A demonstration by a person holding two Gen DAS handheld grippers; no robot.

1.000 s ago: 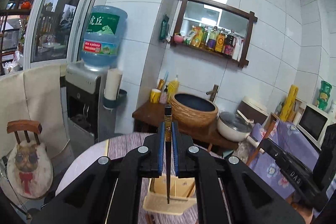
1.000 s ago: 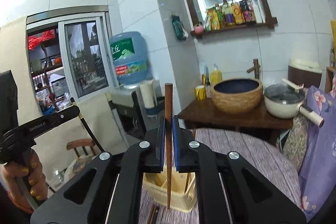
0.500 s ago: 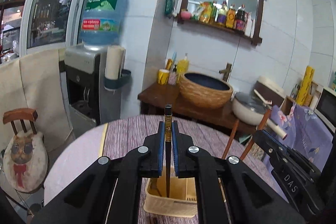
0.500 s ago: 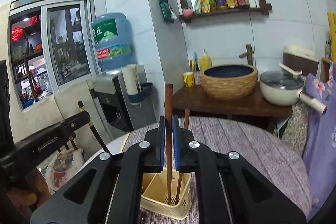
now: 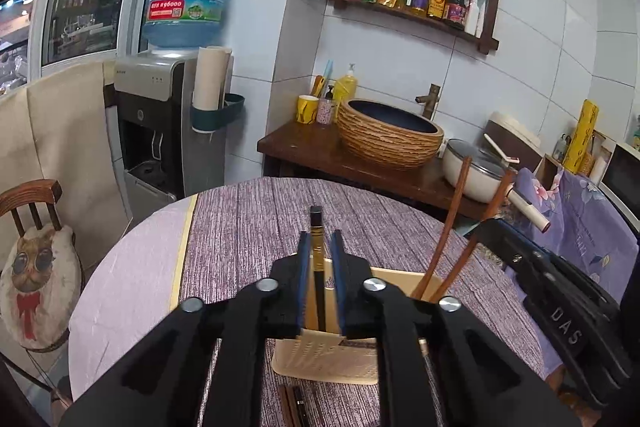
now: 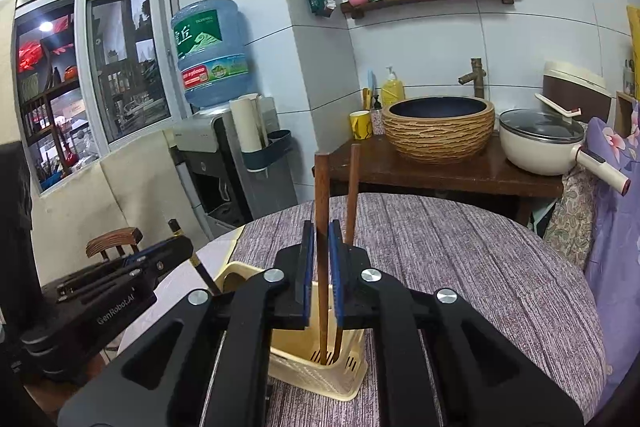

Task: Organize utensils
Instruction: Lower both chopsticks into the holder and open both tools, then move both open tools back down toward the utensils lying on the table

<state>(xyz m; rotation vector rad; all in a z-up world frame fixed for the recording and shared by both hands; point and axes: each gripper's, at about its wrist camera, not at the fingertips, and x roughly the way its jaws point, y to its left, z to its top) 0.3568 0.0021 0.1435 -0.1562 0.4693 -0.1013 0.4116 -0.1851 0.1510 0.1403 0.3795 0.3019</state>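
Observation:
A cream plastic utensil holder [image 5: 326,363] [image 6: 316,363] stands on the round table. My left gripper [image 5: 319,269] has its pads slightly apart around a black chopstick with a gold band [image 5: 317,255], whose lower end is inside the holder. My right gripper [image 6: 322,259] has its pads slightly apart around a brown wooden chopstick [image 6: 321,195] that stands in the holder. A second brown chopstick [image 6: 352,183] leans in the holder beside it. Both brown chopsticks show in the left wrist view [image 5: 452,219].
The table has a purple striped cloth [image 6: 460,259]. More dark chopsticks [image 5: 294,405] lie on the cloth in front of the holder. Behind the table stand a wooden counter with a woven basin [image 6: 438,127], a white pot [image 6: 540,143] and a water dispenser [image 5: 168,119].
Both grippers have tilted down and lowered over the holder. Each chopstick has gone down into the holder. Both pairs of pads have opened slightly off their chopsticks.

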